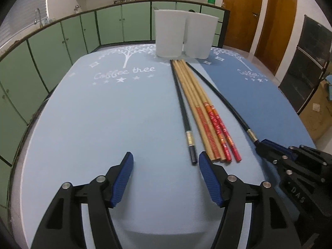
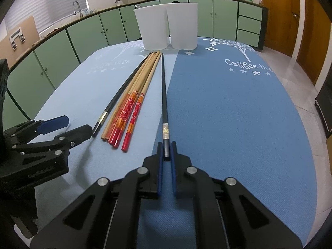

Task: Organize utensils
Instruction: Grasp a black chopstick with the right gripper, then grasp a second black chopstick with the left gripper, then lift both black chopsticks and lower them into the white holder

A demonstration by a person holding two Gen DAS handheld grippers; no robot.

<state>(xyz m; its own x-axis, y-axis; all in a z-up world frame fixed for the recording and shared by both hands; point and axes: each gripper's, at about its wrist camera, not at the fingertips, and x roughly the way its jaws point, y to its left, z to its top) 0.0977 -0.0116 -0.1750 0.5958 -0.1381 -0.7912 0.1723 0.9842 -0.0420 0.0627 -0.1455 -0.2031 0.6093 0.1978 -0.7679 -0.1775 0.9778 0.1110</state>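
Note:
Several chopsticks lie side by side on the blue mats. A bundle of wooden ones with red ends [image 1: 207, 108] [image 2: 134, 97] lies between two black chopsticks. My right gripper [image 2: 166, 151] [image 1: 267, 145] is shut on the near end of the right black chopstick [image 2: 164, 87] [image 1: 220, 97], which rests on the table. My left gripper [image 1: 166, 164] [image 2: 68, 127] is open and empty, just left of the other black chopstick [image 1: 182, 108] [image 2: 118, 97]. Two white containers [image 1: 169, 33] [image 2: 182, 25] stand upright at the far ends of the chopsticks.
A light blue mat [image 1: 93, 114] and a darker blue mat [image 2: 228, 114] cover the table. Green kitchen cabinets [image 1: 62, 41] curve behind it. Wooden doors [image 1: 276, 20] are at the back right.

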